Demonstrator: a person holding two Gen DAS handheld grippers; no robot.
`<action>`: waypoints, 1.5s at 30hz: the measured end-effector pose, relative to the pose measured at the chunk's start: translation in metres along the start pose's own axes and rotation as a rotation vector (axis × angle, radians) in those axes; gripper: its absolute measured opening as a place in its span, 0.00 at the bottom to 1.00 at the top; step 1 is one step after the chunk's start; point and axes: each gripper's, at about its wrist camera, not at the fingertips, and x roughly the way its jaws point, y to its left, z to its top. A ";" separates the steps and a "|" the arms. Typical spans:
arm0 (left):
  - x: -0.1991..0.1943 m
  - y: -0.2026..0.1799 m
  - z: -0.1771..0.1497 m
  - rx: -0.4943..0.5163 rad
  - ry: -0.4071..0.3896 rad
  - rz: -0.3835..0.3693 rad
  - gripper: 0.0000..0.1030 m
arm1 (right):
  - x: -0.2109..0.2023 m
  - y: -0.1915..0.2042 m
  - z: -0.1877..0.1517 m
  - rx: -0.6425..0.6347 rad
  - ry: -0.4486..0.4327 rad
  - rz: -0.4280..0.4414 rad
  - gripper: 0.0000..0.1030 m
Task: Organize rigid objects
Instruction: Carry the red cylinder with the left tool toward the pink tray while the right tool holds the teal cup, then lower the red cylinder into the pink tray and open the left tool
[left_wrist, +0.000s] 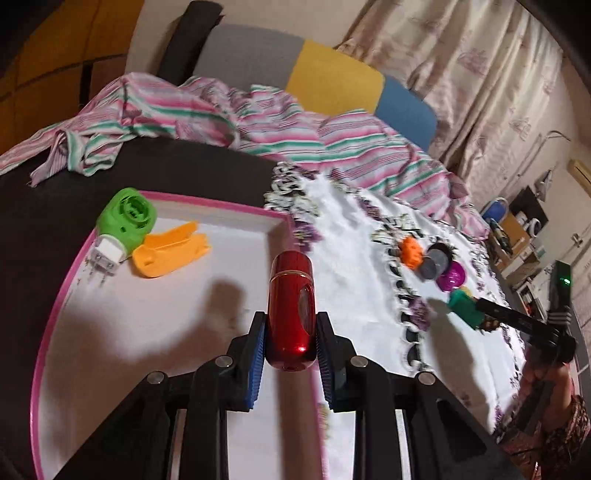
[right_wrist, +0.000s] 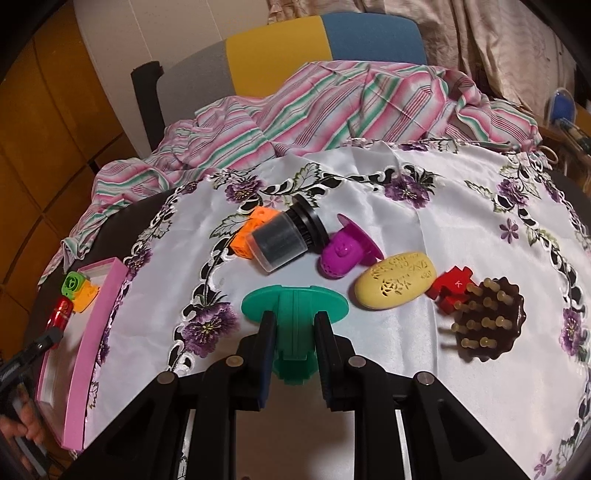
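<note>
- Left gripper (left_wrist: 290, 345): jaws clamped on red capsule (left_wrist: 291, 310), both blue pads pressed to its sides, near its rear half.
- Capsule's long axis runs straight ahead out of the jaws; rounded nose points forward and projects well past the fingertips, over the right wall of the pink-rimmed tray (left_wrist: 147, 325).
- Plug (left_wrist: 123, 225) and orange clip (left_wrist: 171, 249) already lie in the tray, ahead and left of the jaws, touching each other.
- Step in hand, as I judge it: setting the capsule into the tray. Best done by shifting left of the rim, lowering until it rests flat, then releasing; it looks round and could roll, so lay it beside the clip or along a wall.
- Right gripper (right_wrist: 293, 345): jaws closed on green flanged piece (right_wrist: 295, 314), stem between the pads, disc ahead of the fingertips, axis forward.
- Ahead of those jaws on the cloth (right_wrist: 461, 229): grey cylinder (right_wrist: 280, 245), purple piece (right_wrist: 338, 256), yellow oval (right_wrist: 395, 282).
</note>
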 end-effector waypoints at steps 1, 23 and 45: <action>0.004 0.003 0.001 -0.003 0.014 0.001 0.24 | -0.001 0.001 0.000 -0.007 -0.004 0.002 0.20; 0.062 0.031 0.053 -0.032 0.110 0.094 0.22 | 0.019 0.020 -0.006 -0.147 0.053 -0.116 0.21; -0.019 0.037 -0.024 -0.170 0.038 0.011 0.30 | 0.029 0.036 -0.014 -0.214 0.092 -0.106 0.29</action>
